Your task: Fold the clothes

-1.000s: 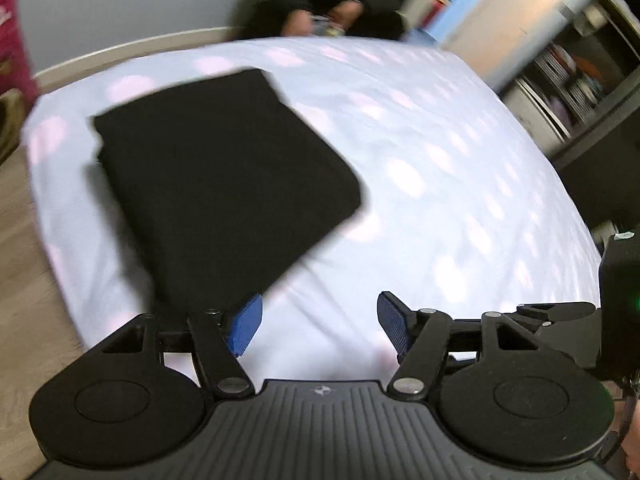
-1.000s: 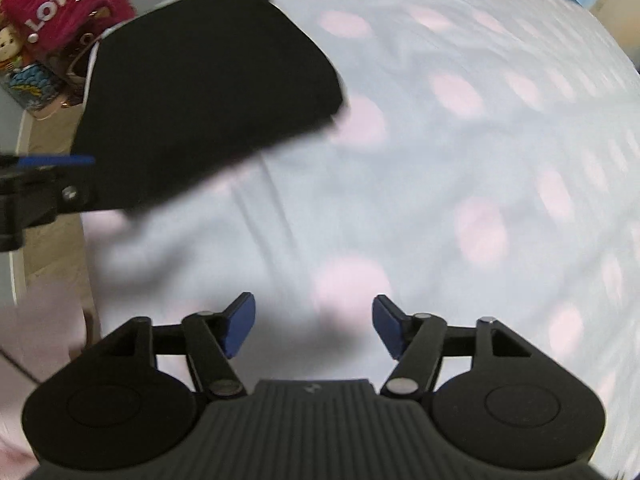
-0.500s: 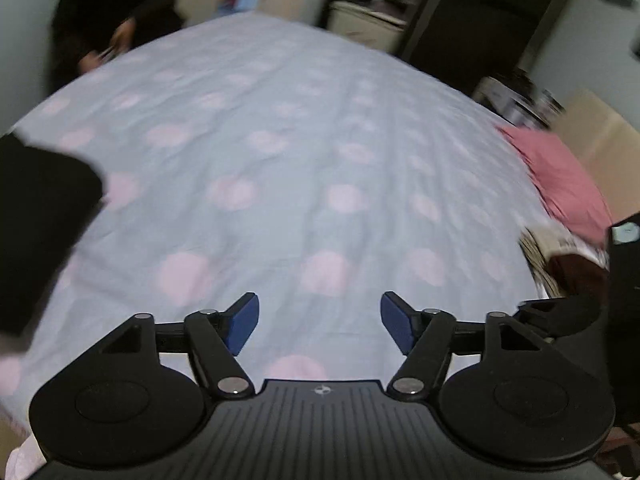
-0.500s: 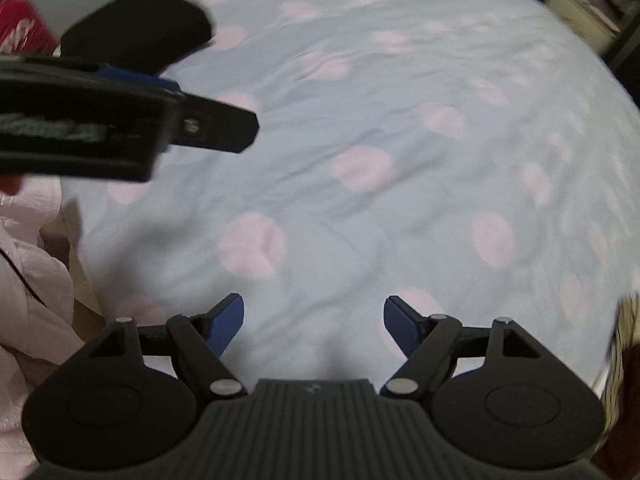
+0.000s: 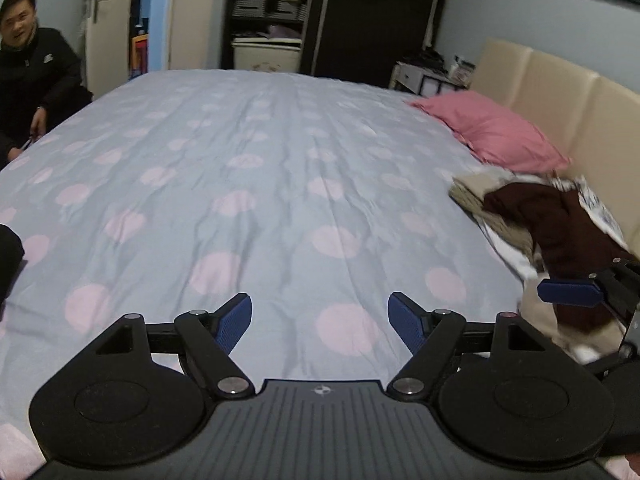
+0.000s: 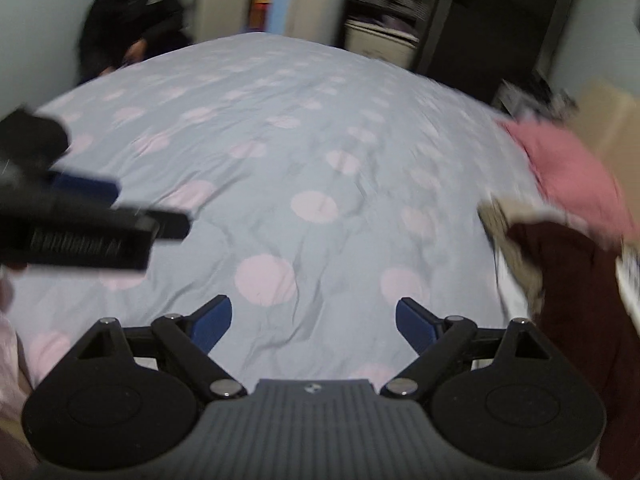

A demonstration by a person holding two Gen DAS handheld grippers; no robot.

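My left gripper [image 5: 320, 316] is open and holds nothing, hovering over the pale blue sheet with pink dots [image 5: 280, 168]. My right gripper [image 6: 314, 320] is open too, with nothing between its fingers. An unfolded pile lies at the right by the headboard: a dark maroon garment [image 5: 560, 228] over a beige one [image 5: 472, 196] and some white cloth. The right wrist view shows the maroon garment [image 6: 568, 288] blurred at its right edge. A folded black garment [image 5: 8, 256] sits at the far left edge of the bed, and it is also in the right wrist view [image 6: 32, 136].
A pink pillow [image 5: 496, 132] rests against the beige headboard [image 5: 560, 88]. A person in a black jacket [image 5: 36, 68] sits beyond the bed's far left corner. Dark wardrobes and shelves [image 5: 328, 12] stand behind the bed. A blue finger of my right gripper [image 5: 568, 294] shows low right.
Both views have swung right, away from the folded black garment and toward the clothes pile by the headboard. Both grippers have stayed open.
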